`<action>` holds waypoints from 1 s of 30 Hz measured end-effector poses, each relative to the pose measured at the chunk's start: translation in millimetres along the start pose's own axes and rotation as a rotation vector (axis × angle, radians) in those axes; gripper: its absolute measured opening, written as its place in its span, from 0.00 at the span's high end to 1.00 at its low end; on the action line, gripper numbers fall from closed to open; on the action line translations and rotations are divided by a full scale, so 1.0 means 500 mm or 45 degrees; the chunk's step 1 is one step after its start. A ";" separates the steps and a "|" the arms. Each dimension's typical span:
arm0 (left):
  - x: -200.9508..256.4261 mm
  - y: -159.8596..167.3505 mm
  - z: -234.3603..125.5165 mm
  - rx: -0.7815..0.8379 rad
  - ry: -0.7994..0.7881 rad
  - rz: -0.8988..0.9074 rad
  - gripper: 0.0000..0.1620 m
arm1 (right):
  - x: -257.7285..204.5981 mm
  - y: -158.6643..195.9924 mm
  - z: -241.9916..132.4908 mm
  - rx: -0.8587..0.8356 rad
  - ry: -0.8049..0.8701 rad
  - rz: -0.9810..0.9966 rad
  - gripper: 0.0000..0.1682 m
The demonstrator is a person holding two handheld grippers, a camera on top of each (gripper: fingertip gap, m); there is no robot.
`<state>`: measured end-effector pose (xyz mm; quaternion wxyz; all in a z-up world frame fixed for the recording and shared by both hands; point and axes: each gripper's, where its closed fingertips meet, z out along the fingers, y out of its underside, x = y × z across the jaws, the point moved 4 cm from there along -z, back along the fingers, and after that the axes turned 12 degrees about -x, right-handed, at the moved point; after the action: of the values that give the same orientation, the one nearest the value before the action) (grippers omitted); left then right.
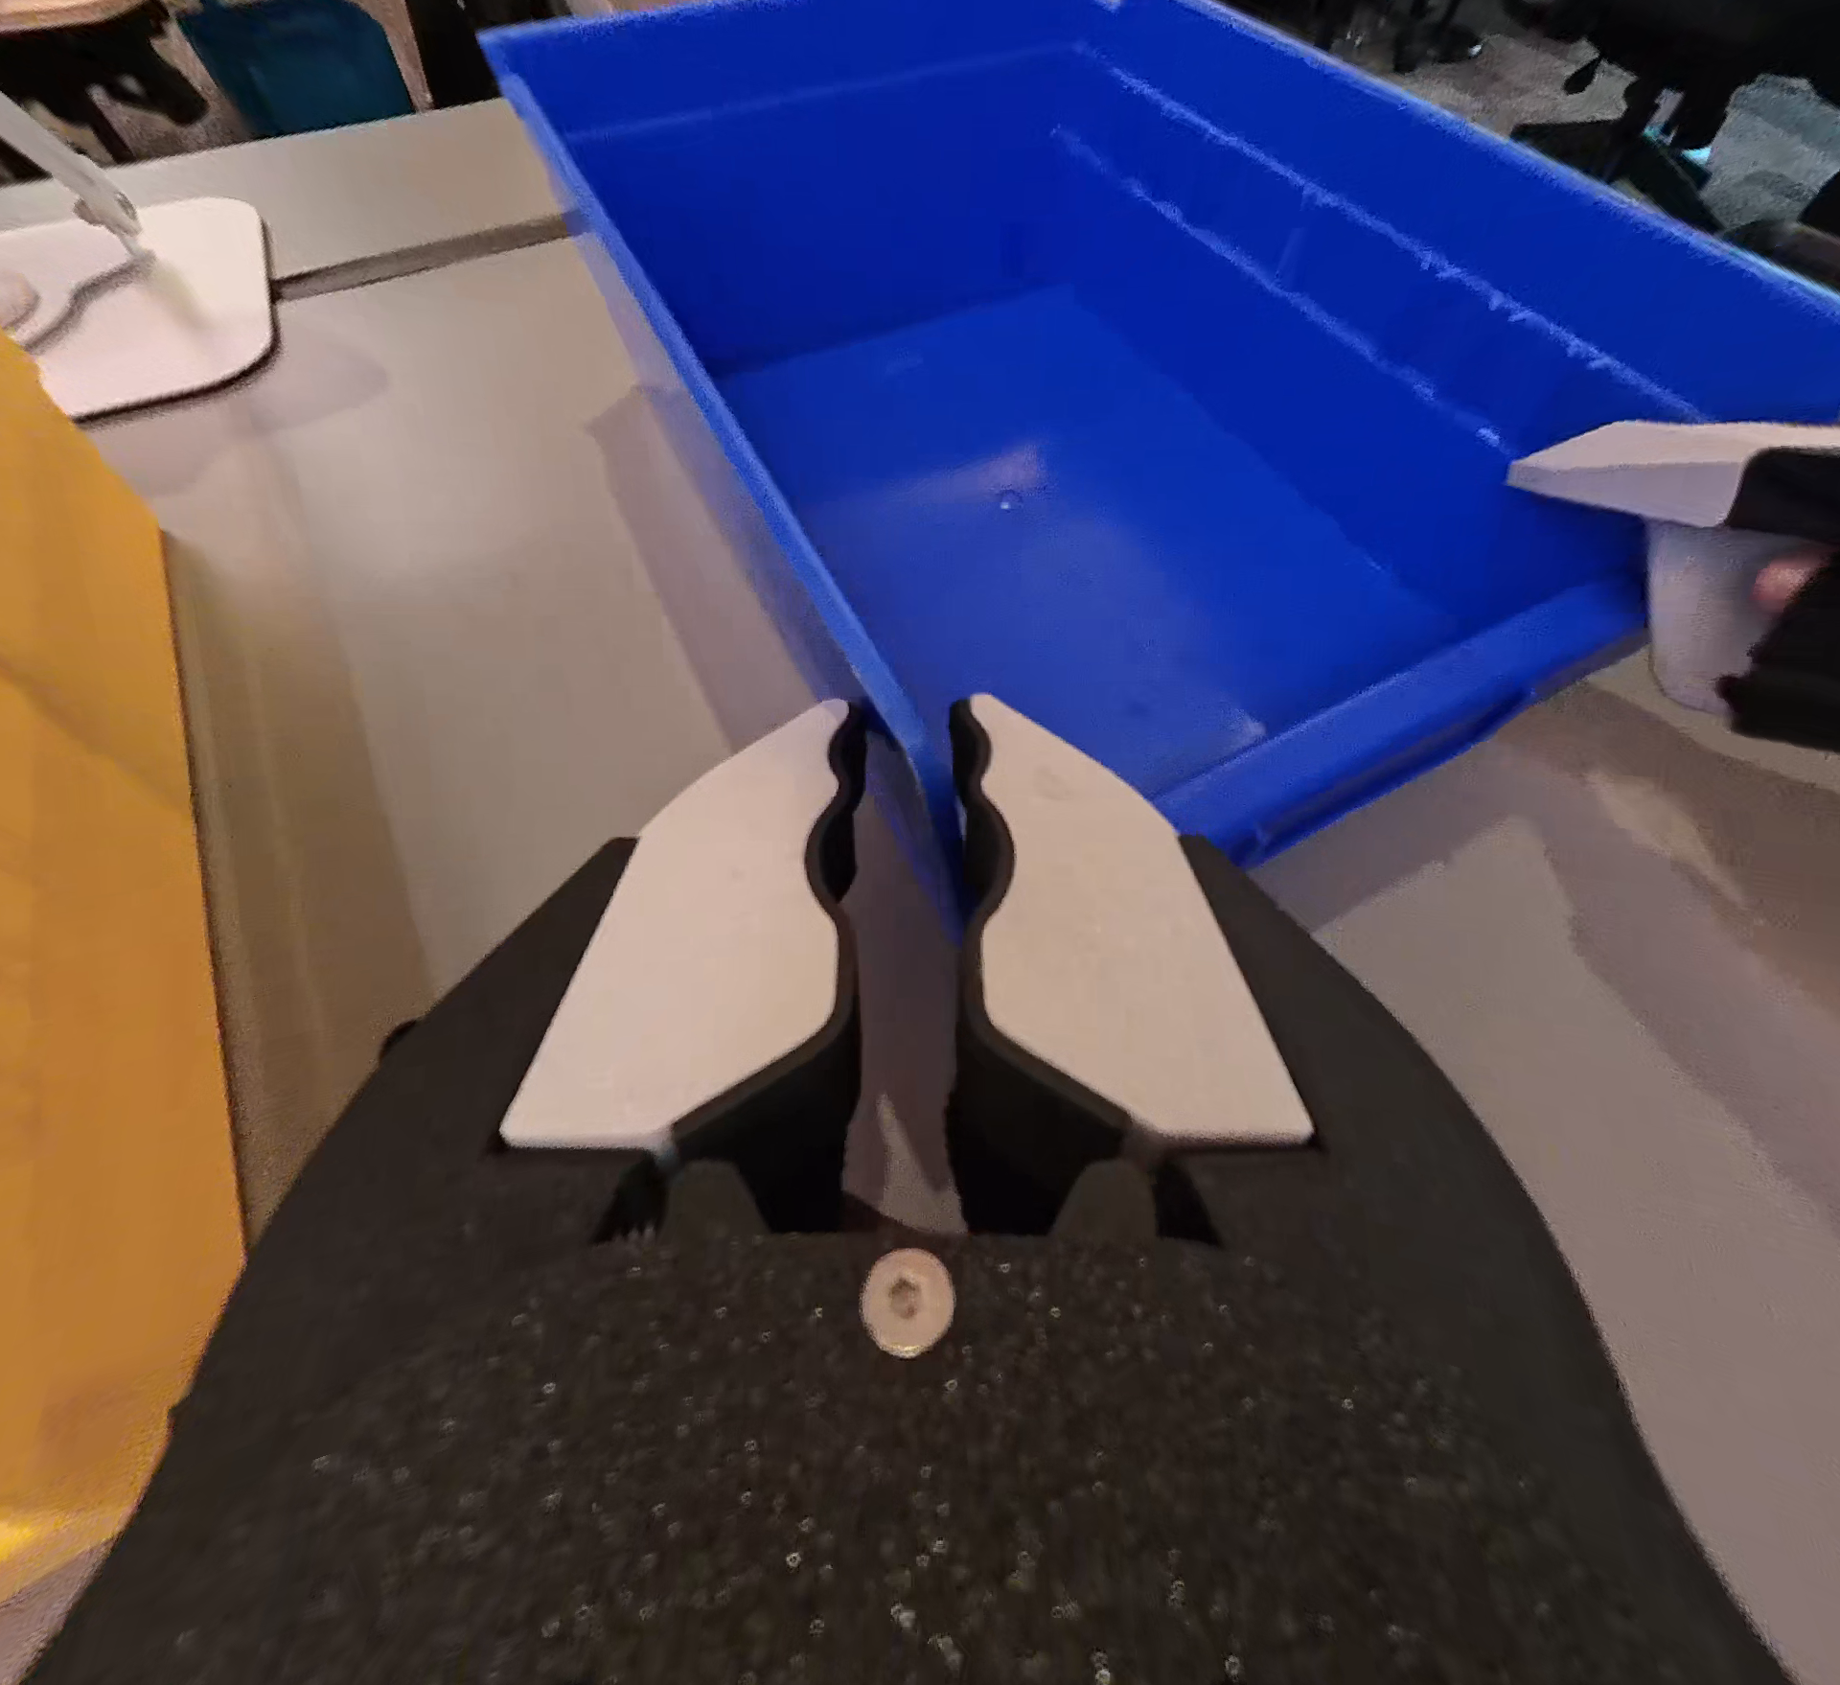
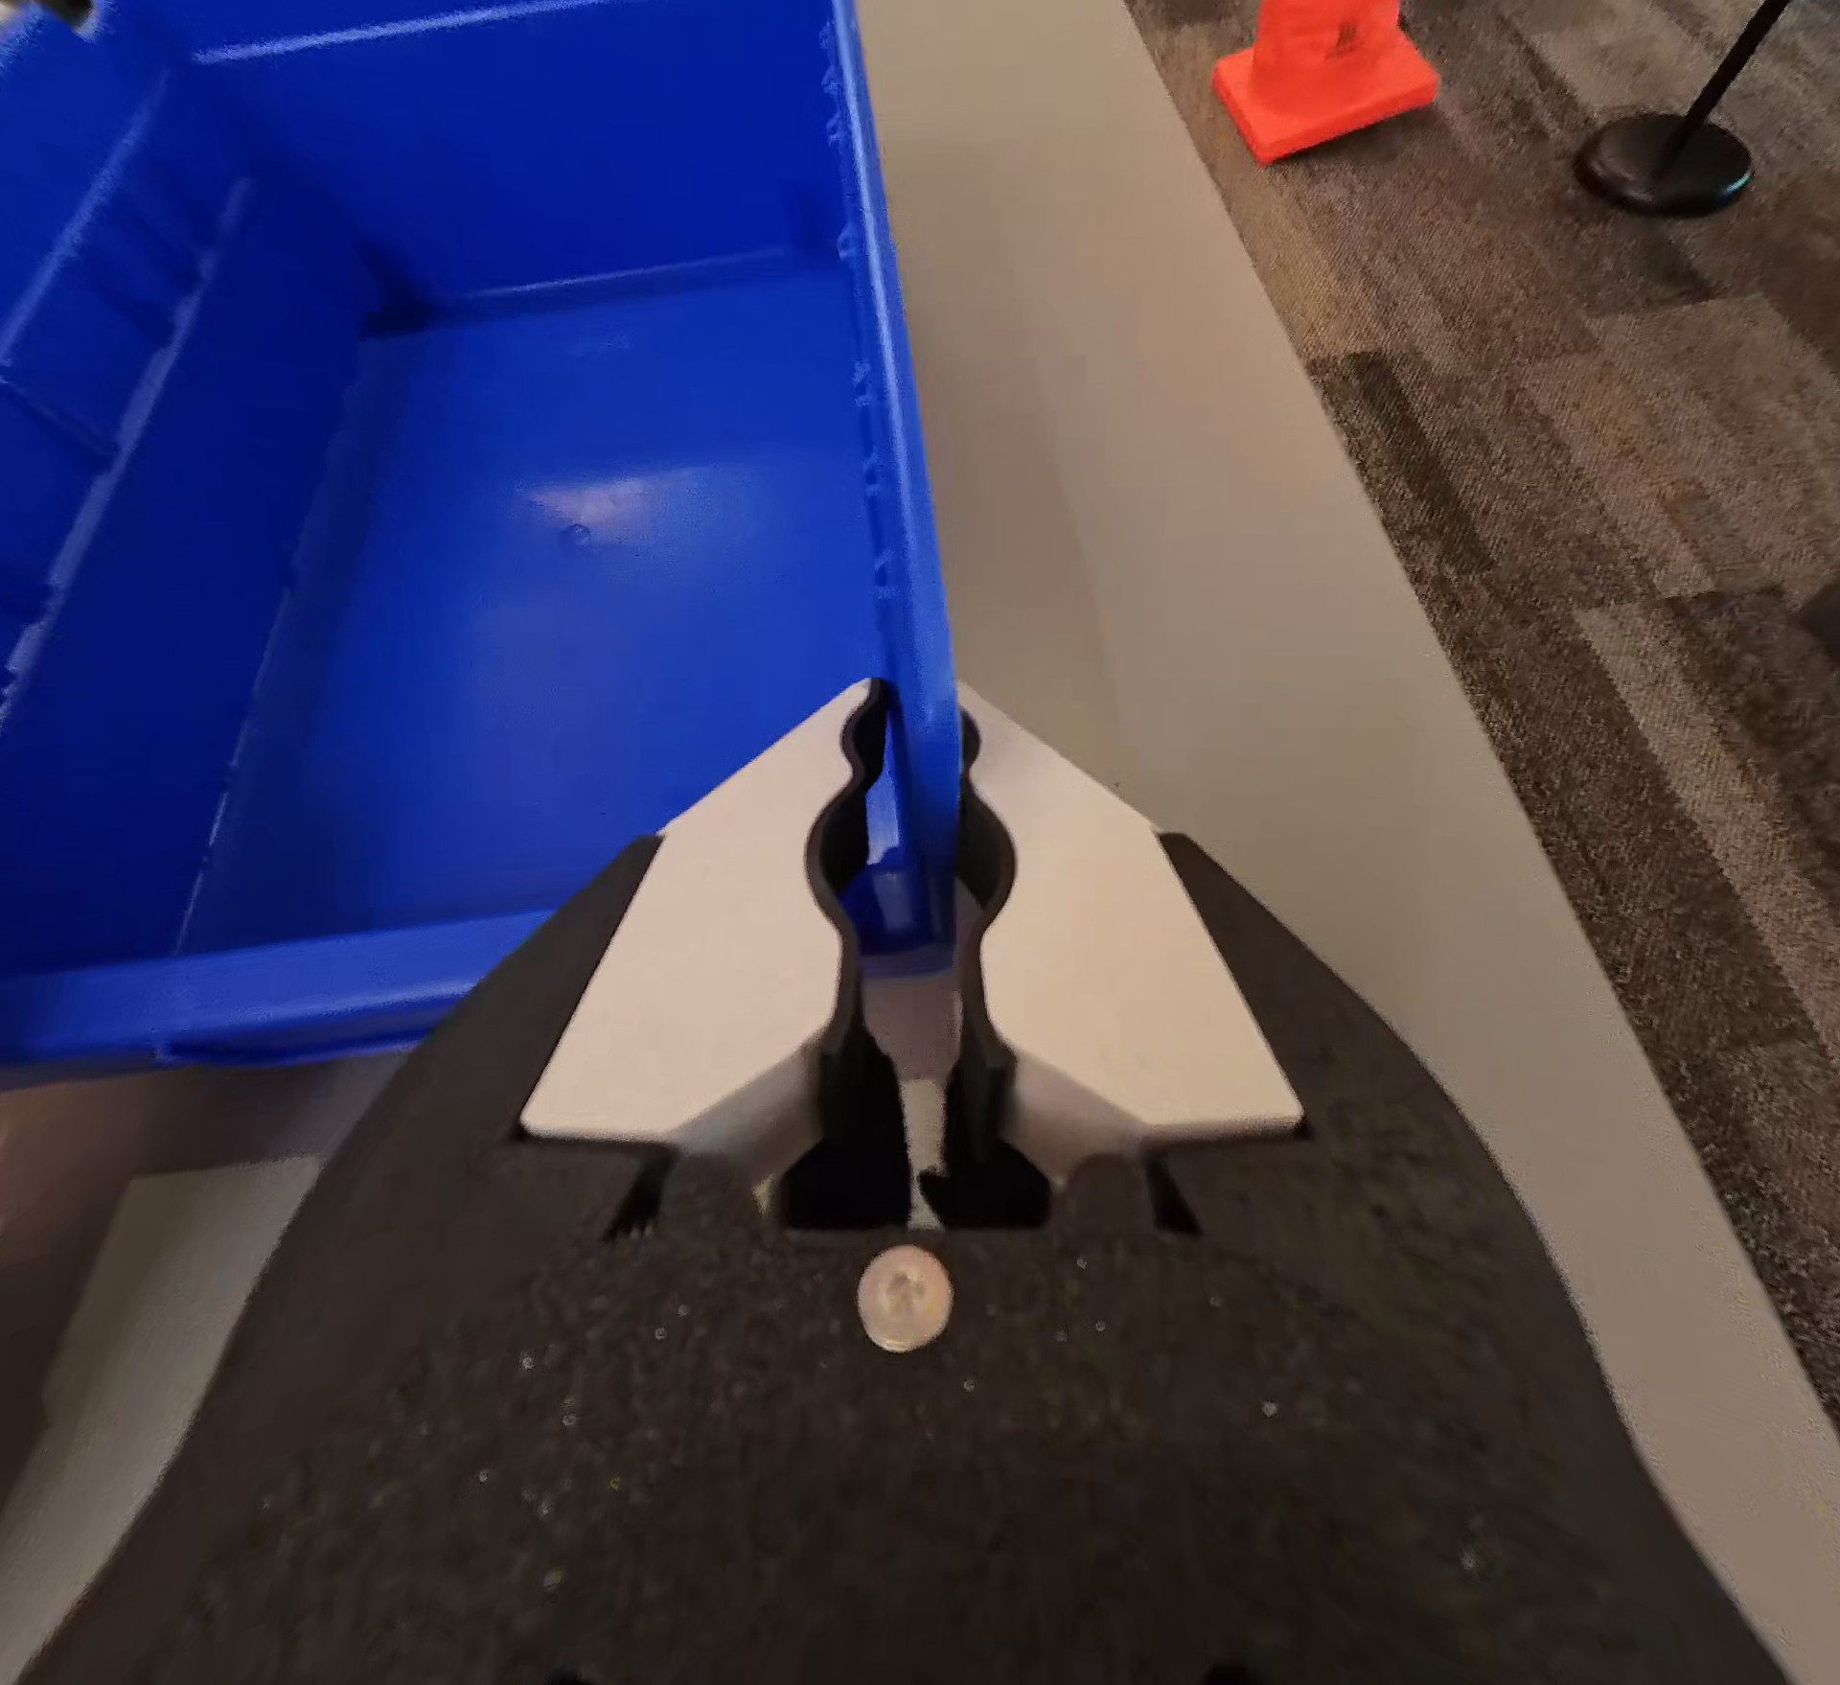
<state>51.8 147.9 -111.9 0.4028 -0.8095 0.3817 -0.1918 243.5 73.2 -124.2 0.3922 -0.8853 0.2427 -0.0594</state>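
A deep rectangular blue plastic bin (image 1: 1145, 243) with ribbed side walls stands on a pale grey table (image 1: 448, 641). The bin's interior shows only its glossy floor.

The left gripper (image 1: 904, 721), with white fingers edged by wavy black pads on a black speckled body, straddles the bin's near left corner. The bin's left side wall runs between its two fingers, one inside and one outside, and the fingers are drawn close about that wall; the pads look to be touching it.

The right gripper (image 2: 921, 711) sits at the bin's near right corner (image 2: 926, 741). The right wall's rim passes between its fingers, which pinch it, the outer pad pressed against the rim. In the left wrist view this gripper (image 1: 1633, 482) appears at the right edge, its white finger lying over the bin's right wall.

A mustard-yellow object (image 1: 80, 841) fills the left edge beside the table. A white flat stand base (image 1: 159, 313) rests farther back on the left. Beyond the table's right edge lie grey patterned carpet (image 2: 1593, 542), an orange traffic cone (image 2: 1324, 14) and a black round pole base (image 2: 1663, 163).
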 end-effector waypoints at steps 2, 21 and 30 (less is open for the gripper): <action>0.006 0.004 -0.004 -0.012 0.044 0.011 0.85 | -0.001 -0.001 0.001 -0.023 0.007 0.032 0.94; -0.534 0.098 -0.359 0.138 -0.033 -0.151 0.65 | -0.435 -0.158 -0.259 0.473 -0.497 -0.262 0.65; -0.582 0.178 -0.260 -0.024 0.030 -0.186 0.72 | -0.643 0.049 -0.037 0.161 -0.158 -0.319 0.64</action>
<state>-254.7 272.8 -105.9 0.3756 -0.8366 0.3281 -0.2266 -52.8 199.9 -101.8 0.4508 -0.8842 0.1012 -0.0681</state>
